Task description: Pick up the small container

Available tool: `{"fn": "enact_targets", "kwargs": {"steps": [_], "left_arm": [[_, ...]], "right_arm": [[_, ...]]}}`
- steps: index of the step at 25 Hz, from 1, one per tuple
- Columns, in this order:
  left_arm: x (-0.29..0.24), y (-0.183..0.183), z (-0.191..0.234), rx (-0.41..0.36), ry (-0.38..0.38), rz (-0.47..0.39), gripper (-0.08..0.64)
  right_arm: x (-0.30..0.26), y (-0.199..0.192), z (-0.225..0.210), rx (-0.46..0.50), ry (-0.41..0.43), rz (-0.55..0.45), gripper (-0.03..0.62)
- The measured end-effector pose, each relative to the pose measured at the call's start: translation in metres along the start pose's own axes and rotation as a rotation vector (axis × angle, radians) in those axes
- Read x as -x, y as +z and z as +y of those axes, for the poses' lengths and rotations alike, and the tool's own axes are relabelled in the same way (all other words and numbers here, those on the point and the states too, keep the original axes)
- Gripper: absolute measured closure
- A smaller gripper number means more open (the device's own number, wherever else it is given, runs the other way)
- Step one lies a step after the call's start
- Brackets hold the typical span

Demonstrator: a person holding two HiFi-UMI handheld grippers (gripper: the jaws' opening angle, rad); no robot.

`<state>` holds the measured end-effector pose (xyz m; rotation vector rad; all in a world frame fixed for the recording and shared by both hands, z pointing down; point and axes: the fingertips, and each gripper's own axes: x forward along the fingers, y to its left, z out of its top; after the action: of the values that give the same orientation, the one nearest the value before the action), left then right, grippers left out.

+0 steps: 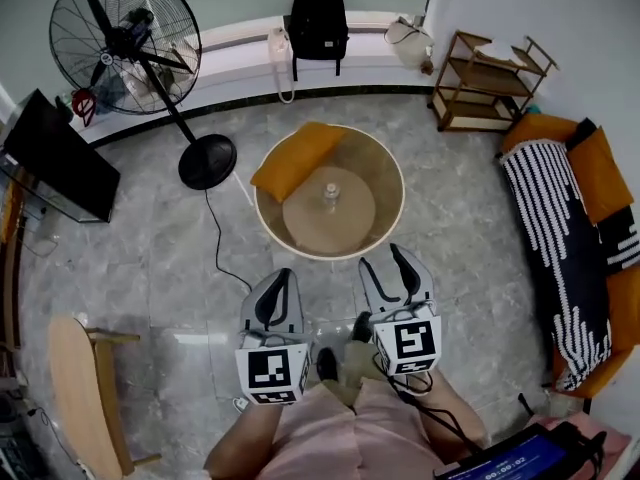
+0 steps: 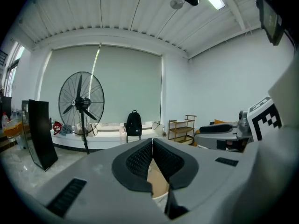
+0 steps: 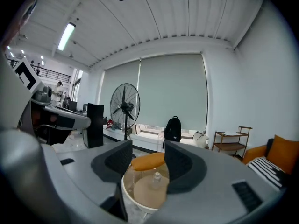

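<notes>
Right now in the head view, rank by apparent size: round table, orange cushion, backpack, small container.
1. Round table.
2. Orange cushion and backpack look alike; backpack is farther, so unranked.
3. Small container.

Grey marble floor (image 1: 150,258) fills the centre of the frame, with a round table (image 1: 350,228) at its middle. A black pedestal fan (image 1: 125,38) stands upper left and a backpack (image 1: 318,20) rests against the white ledge (image 1: 240,48) at top centre. A wooden shelf (image 1: 490,80) sits upper right, and an orange sofa (image 1: 600,178) with a striped throw (image 1: 555,238) runs down the right edge.
</notes>
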<state>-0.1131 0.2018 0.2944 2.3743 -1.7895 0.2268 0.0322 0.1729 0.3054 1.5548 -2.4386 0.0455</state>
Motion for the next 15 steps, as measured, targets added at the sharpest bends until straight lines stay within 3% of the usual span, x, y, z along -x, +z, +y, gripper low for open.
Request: {"fn": "enact_targets", "kwargs": {"steps": [8, 15], "left_arm": [[-0.086, -0.013, -0.011, -0.018, -0.044, 0.061, 0.548], [-0.166, 0.007, 0.003, -0.032, 0.017, 0.081, 0.546]], "right_arm": [[-0.068, -0.027, -0.055, -0.059, 0.017, 0.027, 0.370], [-0.148, -0.017, -0.096, -0.073, 0.097, 0.027, 0.364]]}}
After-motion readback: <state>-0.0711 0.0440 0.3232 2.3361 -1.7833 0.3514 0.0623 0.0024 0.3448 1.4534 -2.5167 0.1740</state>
